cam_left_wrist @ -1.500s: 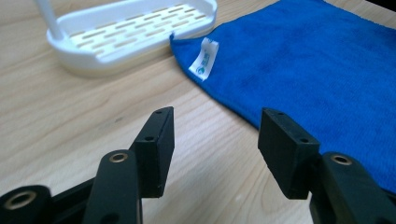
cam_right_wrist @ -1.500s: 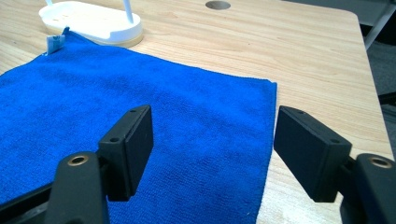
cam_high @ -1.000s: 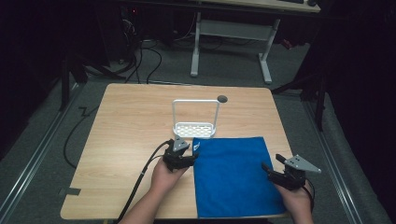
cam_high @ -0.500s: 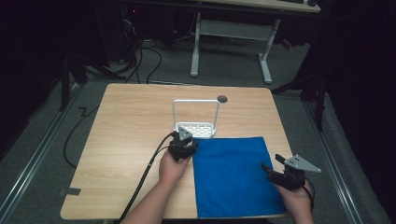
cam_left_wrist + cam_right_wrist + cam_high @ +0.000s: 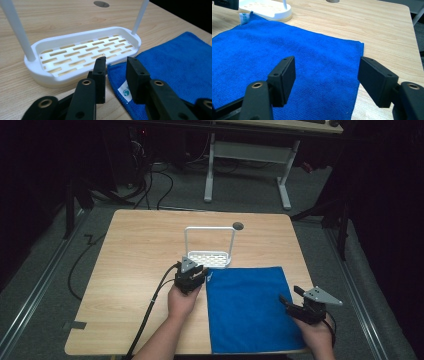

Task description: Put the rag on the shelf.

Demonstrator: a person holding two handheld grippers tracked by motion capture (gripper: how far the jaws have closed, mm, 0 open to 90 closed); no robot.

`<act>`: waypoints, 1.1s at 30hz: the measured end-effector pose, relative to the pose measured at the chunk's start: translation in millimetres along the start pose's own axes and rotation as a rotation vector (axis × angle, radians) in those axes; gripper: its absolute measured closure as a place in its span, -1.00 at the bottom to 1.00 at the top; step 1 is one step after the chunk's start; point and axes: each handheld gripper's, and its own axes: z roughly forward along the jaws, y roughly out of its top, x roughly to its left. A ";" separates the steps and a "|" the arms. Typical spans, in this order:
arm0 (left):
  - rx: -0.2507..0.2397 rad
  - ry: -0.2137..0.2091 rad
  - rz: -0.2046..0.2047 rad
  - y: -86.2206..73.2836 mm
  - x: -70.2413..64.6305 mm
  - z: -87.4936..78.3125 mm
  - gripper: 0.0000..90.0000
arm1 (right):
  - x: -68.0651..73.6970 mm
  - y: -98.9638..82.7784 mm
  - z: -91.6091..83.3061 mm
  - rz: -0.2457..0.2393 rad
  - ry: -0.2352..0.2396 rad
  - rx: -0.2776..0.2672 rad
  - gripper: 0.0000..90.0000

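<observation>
The blue cloth (image 5: 248,309) lies spread flat on the near right part of the wooden table (image 5: 135,250), its long axis running from the near edge away toward the far side. Its far left corner, the one carrying a small white tag (image 5: 124,92), sits just beside the white slotted rack (image 5: 210,256), whose long side runs across the table. In the left gripper view, the left gripper (image 5: 115,75) is right over that tagged corner, jaws a narrow gap apart with the cloth's edge between them, not clamped on anything. Over at the cloth's right edge, the right gripper (image 5: 325,77) hangs with jaws wide apart, one over the blue fabric, the other out over bare wood, nothing held. A small dark round hole (image 5: 238,225) marks the tabletop beyond the rack.
</observation>
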 end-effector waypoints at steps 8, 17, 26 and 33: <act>0.180 0.048 0.032 4.3 -5.5 20.0 0.37 | 0.8 0.1 0.0 0.000 0.000 0.002 -0.31; 0.227 0.045 0.043 7.0 -9.8 28.2 0.21 | 1.3 0.6 4.7 -0.002 0.009 0.007 -0.31; 0.227 0.062 0.064 7.9 -17.6 33.5 0.49 | -0.8 10.8 19.8 -0.023 -0.011 0.027 -0.24; 0.232 0.021 0.060 6.7 -16.1 32.5 0.81 | -17.1 26.6 47.9 0.012 -0.057 0.110 -0.06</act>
